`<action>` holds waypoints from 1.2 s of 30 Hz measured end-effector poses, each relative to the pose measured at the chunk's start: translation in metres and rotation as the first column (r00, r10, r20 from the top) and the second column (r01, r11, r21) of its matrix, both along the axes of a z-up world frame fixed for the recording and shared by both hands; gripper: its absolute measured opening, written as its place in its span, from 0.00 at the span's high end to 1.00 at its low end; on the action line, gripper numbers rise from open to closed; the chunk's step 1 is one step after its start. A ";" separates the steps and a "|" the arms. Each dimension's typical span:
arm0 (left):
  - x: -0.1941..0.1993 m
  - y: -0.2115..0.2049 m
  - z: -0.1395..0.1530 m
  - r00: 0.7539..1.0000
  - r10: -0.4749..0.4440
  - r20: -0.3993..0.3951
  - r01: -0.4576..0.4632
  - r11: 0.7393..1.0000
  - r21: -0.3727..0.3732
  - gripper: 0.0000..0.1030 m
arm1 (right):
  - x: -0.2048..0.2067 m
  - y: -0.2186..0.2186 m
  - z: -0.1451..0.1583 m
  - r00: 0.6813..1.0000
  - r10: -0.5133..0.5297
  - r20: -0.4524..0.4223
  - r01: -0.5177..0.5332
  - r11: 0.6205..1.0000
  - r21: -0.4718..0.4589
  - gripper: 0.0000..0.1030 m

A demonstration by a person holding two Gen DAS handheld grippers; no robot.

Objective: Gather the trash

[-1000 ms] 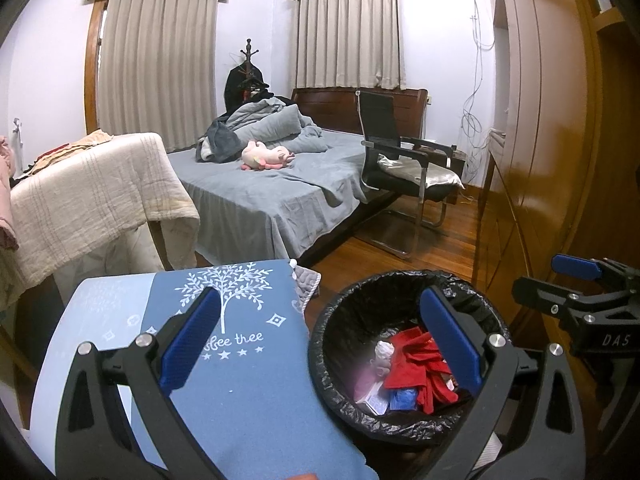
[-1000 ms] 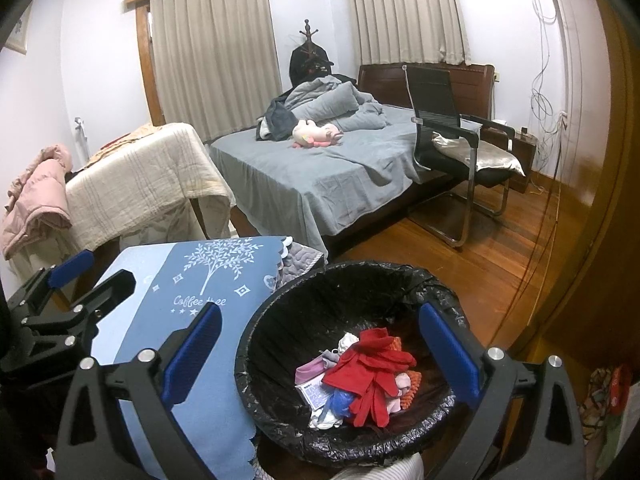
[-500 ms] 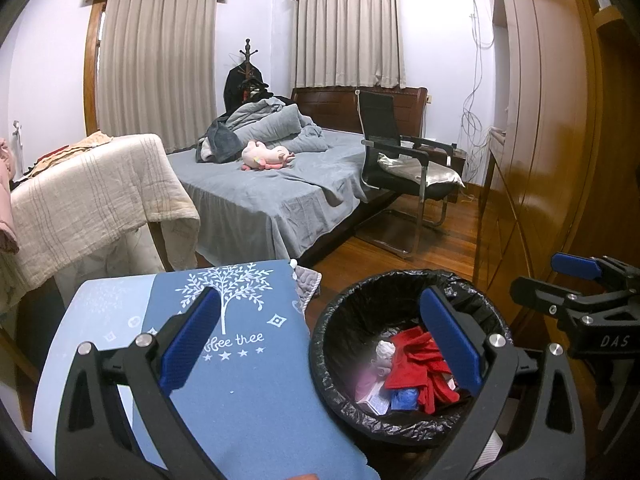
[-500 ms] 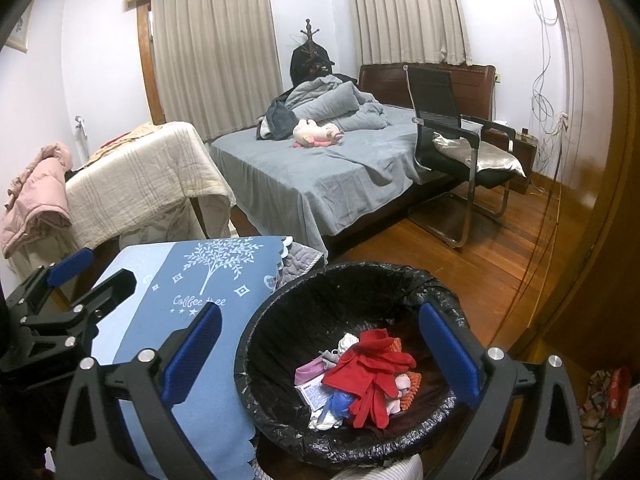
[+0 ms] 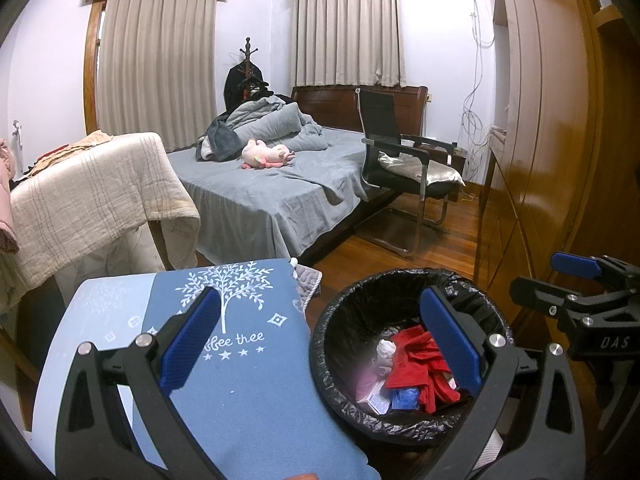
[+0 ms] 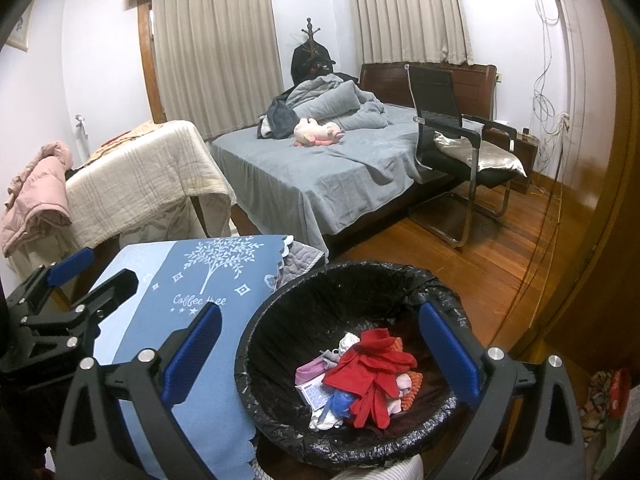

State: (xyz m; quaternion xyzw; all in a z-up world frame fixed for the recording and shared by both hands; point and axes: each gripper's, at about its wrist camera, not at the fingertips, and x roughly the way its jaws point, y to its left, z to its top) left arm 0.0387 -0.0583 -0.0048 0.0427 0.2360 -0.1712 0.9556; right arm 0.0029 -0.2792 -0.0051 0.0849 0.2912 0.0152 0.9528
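Note:
A round bin with a black liner (image 5: 340, 312) (image 6: 304, 280) stands on the wooden floor beside a blue-clothed table (image 5: 224, 392) (image 6: 192, 284). Inside lie a red cloth (image 5: 416, 364) (image 6: 372, 368), a small white carton (image 6: 312, 394), a blue scrap and other bits. My left gripper (image 5: 320, 340) is open and empty above the table edge and the bin. My right gripper (image 6: 320, 356) is open and empty over the bin. Each gripper shows at the edge of the other's view.
A bed with a grey cover (image 5: 264, 196) and a pink plush toy (image 5: 264, 156) stands behind. A black chair (image 5: 400, 164) is to its right, a wooden wardrobe (image 5: 532, 120) at far right, and a blanket-draped rack (image 5: 88, 188) at left.

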 end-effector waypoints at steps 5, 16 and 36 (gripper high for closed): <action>0.000 0.000 0.000 1.000 -0.001 0.000 0.001 1.000 0.001 0.06 | 0.000 0.000 0.000 1.000 0.000 -0.002 0.000 1.000 0.000 0.06; 0.000 0.000 -0.001 1.000 0.000 -0.003 0.000 1.000 0.001 0.06 | 0.001 0.002 -0.001 1.000 0.000 -0.006 0.000 1.000 0.002 0.06; -0.005 -0.006 -0.011 1.000 -0.005 -0.014 0.005 1.000 0.007 0.06 | 0.002 0.002 0.000 1.000 -0.002 -0.011 0.002 1.000 0.005 0.06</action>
